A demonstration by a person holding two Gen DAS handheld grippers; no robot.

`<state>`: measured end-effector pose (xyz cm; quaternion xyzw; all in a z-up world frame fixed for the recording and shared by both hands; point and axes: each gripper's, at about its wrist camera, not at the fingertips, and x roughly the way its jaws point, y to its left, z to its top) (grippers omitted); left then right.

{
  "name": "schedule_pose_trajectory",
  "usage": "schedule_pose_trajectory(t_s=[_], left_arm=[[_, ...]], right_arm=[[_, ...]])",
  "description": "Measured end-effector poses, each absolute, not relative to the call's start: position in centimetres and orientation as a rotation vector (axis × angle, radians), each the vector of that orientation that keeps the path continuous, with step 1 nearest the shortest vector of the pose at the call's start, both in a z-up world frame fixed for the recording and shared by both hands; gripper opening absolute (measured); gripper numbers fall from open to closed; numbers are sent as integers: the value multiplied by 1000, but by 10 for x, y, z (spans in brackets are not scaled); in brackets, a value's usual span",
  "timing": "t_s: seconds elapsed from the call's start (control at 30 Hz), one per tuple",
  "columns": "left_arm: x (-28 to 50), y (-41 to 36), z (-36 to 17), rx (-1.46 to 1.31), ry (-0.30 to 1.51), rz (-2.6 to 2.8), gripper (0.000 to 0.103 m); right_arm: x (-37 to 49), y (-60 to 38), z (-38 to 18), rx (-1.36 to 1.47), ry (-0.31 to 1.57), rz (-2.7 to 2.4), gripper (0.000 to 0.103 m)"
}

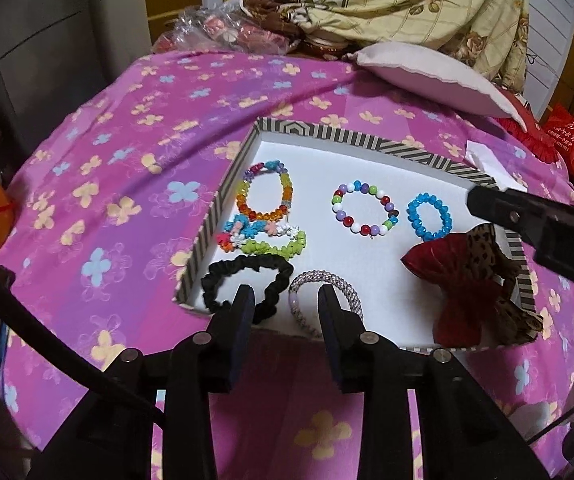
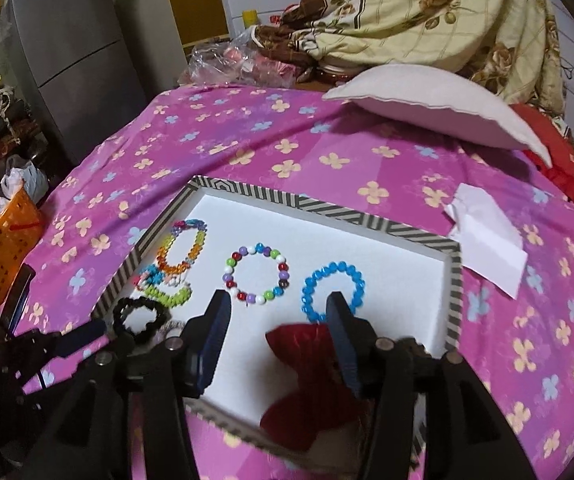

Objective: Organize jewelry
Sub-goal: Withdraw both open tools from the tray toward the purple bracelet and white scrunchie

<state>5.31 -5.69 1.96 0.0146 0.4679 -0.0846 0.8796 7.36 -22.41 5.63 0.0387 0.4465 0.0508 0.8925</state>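
While open, right tool (image 2: 279,316) overhangs red bow (image 2: 311,380).

Both grippers are black plastic. The left gripper (image 1: 285,300) has two flat dark-blue pads, round silver pivot screws on its linkage arms and a black cable at its left. The right gripper (image 2: 281,314) matches; pale letters mark its side.

Left gripper (image 1: 286,300) pitched steeply down, jaws apart, nothing between the pads. Right gripper (image 2: 279,312) same downward pitch, jaws apart and empty too. In the left wrist view the right one reaches in from the right edge. Both arms side by side, not touching.
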Motion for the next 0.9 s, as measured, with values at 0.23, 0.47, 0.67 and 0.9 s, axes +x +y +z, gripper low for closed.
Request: schedule_pose_trajectory(t_s=[0.23,0.47,0.67,0.9], left_arm=[[24,-47,35,30,937,-167,51],[-10,-44,45,44,900,-174,51],[-32,-43,48,46,885,-175,51],[-50,-41,48,53,882,-166,51]], right_arm=[[23,-225,70,87,890,89,56],[-31,-223,71,93,877,72,57],[-67,-224,69,101,873,58,57],[-96,-228,67,118,870,45,58]])
